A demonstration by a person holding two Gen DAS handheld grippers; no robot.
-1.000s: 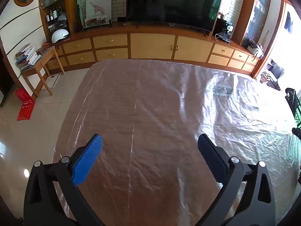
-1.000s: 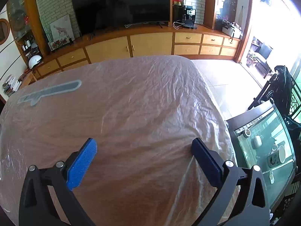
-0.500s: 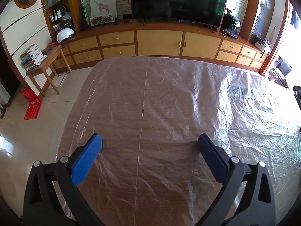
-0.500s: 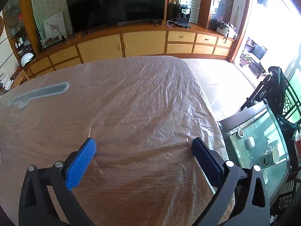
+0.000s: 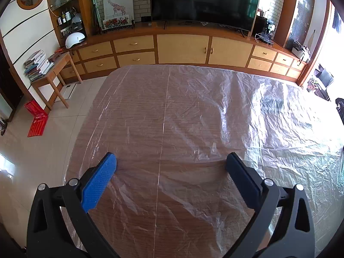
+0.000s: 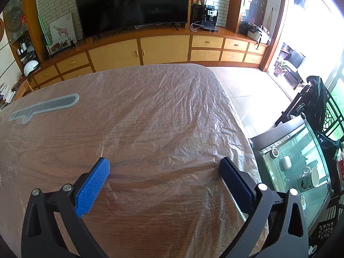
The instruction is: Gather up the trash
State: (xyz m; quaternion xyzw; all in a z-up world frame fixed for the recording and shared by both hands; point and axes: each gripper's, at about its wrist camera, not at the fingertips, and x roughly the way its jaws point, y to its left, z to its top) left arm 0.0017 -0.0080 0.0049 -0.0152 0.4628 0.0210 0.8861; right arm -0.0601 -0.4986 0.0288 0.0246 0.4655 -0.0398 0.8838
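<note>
A thin clear plastic sheet [image 5: 193,111] lies crumpled over the whole wooden table top [image 5: 180,206]; it also shows in the right wrist view [image 6: 163,111]. My left gripper [image 5: 171,161] is open and empty, its blue pads low over the sheet near the table's left side. My right gripper [image 6: 162,164] is open and empty, low over the sheet near the table's right edge. No loose trash item shows in either view.
A grey knife-shaped mark [image 6: 44,107] lies under the sheet at the left. A glass-topped side table [image 6: 301,167] with cups stands right of the table. A long wooden cabinet [image 5: 182,47] with a TV [image 5: 202,0] lines the far wall. A small desk [image 5: 58,68] stands left.
Both grippers have dropped lower and moved forward over the sheet. The left view has swung left; the right view has swung right. Both stay open.
</note>
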